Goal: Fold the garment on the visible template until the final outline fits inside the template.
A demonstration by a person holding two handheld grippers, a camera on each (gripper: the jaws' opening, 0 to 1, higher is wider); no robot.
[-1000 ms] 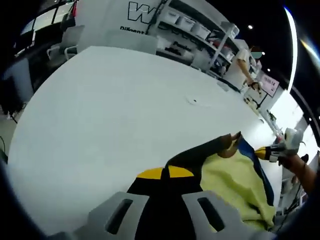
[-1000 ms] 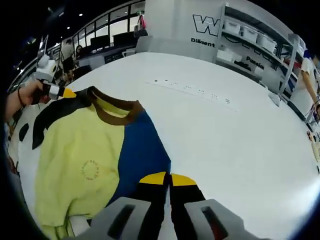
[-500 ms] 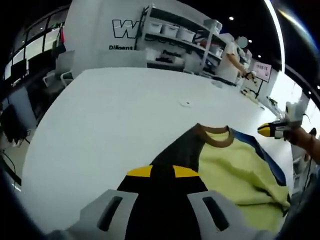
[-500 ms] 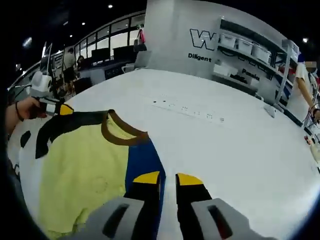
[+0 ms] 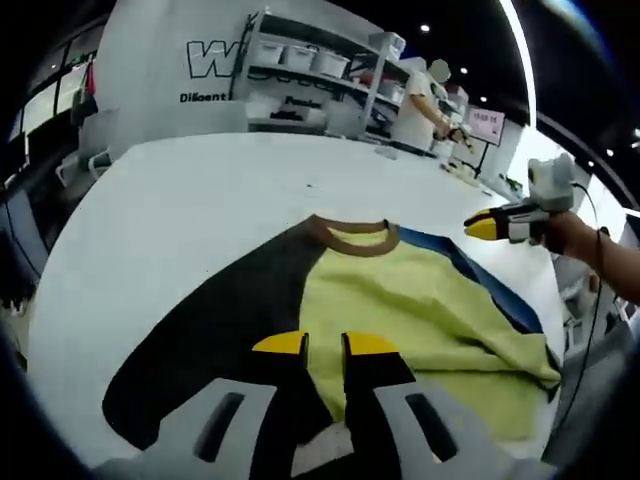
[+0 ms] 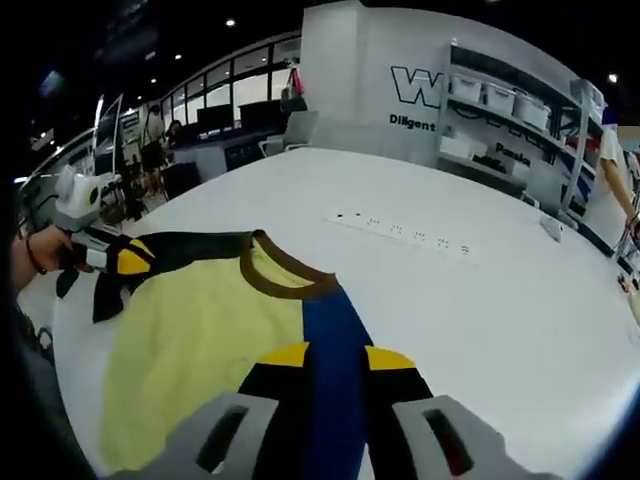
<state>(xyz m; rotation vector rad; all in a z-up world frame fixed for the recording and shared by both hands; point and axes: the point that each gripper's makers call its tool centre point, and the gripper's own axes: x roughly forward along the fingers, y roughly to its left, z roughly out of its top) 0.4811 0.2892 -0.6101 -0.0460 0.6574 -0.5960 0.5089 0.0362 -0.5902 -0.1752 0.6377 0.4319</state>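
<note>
Left gripper view: left gripper (image 5: 322, 345) low over the garment (image 5: 400, 310), yellow-tipped jaws parted by a narrow gap, hovering above the seam between the black sleeve (image 5: 215, 335) and the yellow body; released, nothing pinched between the tips, though whether they brush the cloth cannot be told. Garment spread flat on the white table (image 5: 200, 200), brown collar (image 5: 352, 236) toward the far side, blue sleeve (image 5: 480, 285) running along the right edge, yellow cloth bunched and creased near the lower right. Right gripper (image 5: 500, 225) seen from here at the right, held in a hand (image 5: 575, 235), yellow tip raised above the blue sleeve and apart from it. Behind the table, white shelving (image 5: 320, 70) with bins, a wall with dark lettering, and a person (image 5: 415, 100) standing by the shelves. Right gripper view: right gripper (image 6: 338, 358) with jaws wider apart, straddling the blue sleeve (image 6: 335, 350), tips to either side of the strip; open, not clamped on it. Same garment (image 6: 200, 340) seen from the opposite side, collar (image 6: 285, 275) near the middle, black sleeve (image 6: 170, 255) stretching left to where the left gripper (image 6: 115, 258) sits in a hand (image 6: 40, 260), its yellow tip over the sleeve end. Also from this side: a row of small dark marks (image 6: 400, 230) on the table beyond the collar, office chairs and desks at the far left.
</note>
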